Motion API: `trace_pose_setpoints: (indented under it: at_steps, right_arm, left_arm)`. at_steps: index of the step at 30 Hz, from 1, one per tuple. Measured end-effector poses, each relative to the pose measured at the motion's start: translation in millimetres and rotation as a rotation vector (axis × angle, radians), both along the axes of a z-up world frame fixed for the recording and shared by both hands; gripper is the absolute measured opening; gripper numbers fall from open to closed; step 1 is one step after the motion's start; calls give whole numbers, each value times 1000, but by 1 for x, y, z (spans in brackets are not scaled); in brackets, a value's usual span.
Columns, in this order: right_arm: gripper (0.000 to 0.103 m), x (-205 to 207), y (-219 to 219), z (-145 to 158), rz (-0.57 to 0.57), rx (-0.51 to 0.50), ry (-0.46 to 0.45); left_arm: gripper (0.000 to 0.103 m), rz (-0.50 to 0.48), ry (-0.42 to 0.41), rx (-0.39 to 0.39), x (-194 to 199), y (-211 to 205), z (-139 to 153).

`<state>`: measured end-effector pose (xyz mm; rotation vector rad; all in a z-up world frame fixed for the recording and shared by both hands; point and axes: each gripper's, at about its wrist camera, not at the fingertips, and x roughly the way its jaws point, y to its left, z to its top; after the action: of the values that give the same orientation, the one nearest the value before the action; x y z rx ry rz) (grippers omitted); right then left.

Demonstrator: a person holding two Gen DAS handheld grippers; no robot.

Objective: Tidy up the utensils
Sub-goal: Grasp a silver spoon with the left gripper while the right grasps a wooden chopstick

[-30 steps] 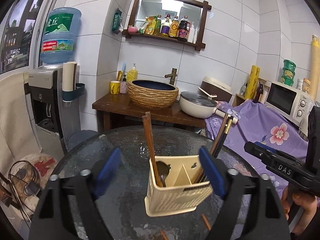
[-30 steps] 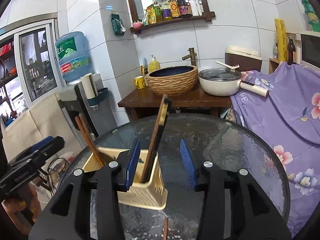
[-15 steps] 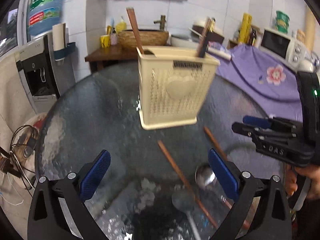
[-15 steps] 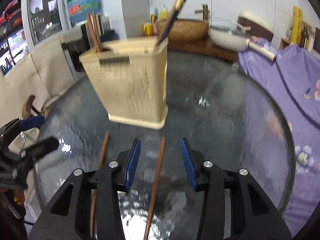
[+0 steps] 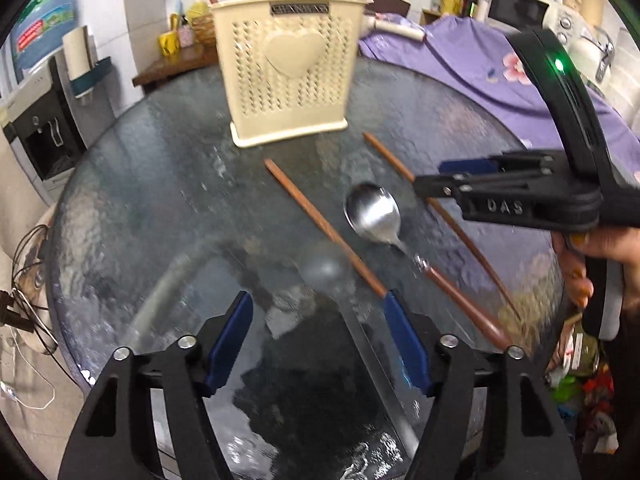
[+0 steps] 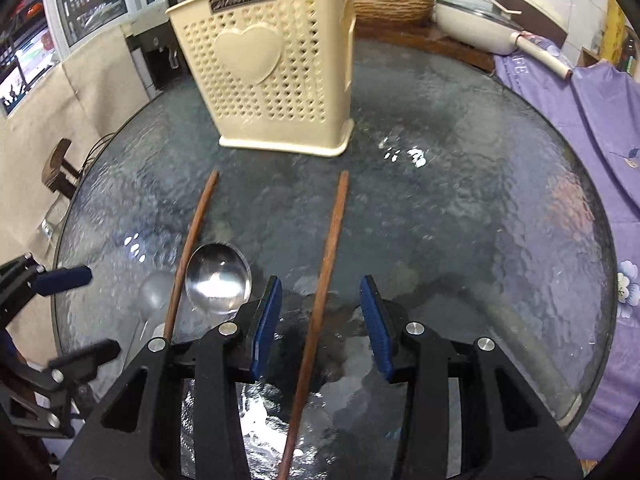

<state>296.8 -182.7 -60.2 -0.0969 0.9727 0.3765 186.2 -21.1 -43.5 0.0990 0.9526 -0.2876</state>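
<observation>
A cream perforated utensil holder [image 5: 286, 66] [image 6: 272, 76] stands on the round glass table [image 5: 160, 208], with chopsticks sticking out of its top. Two brown chopsticks and a metal spoon [image 5: 374, 216] [image 6: 218, 278] with a brown handle lie in front of it. My left gripper [image 5: 318, 338] is open, low over the table near one chopstick [image 5: 320, 226]. My right gripper [image 6: 320, 316] is open, with its jaws on either side of the other chopstick [image 6: 326, 264] without touching it. The right gripper also shows in the left wrist view [image 5: 464, 178].
A purple flowered cloth [image 6: 592, 92] covers furniture to the right of the table. Behind the table stand a wooden counter with a woven basin [image 6: 394, 2] and a white pan [image 6: 476, 26]. A water dispenser [image 5: 44, 112] stands to the left.
Both grippers have dropped from above the holder to low over the table and drawn back. The loose chopsticks and spoon now lie close in front of them.
</observation>
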Motion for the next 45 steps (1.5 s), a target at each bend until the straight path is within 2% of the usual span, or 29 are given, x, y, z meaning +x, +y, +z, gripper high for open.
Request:
trace_pose_setpoints:
  at_steps: [5, 9, 17, 20, 24, 36, 45]
  right_arm:
    - [41, 2, 0, -5, -8, 1, 17]
    - [41, 4, -2, -7, -9, -1, 25]
    - [41, 8, 1, -7, -1, -11, 32]
    - [41, 11, 4, -7, 4, -22, 37]
    - [36, 20, 8, -7, 3, -19, 50]
    - [26, 66, 26, -5, -25, -20, 82]
    - [25, 78, 30, -4, -30, -43, 88]
  left_arm:
    - [57, -4, 34, -30, -1, -1, -6]
    - [49, 9, 42, -11, 1, -6, -12]
    - [45, 22, 45, 2, 13, -15, -15]
    - [41, 34, 43, 6, 21, -17, -15]
    - [36, 49, 50, -10, 28, -15, -14]
    - [35, 51, 69, -32, 52, -14, -14]
    - [35, 39, 94, -12, 66, -16, -12]
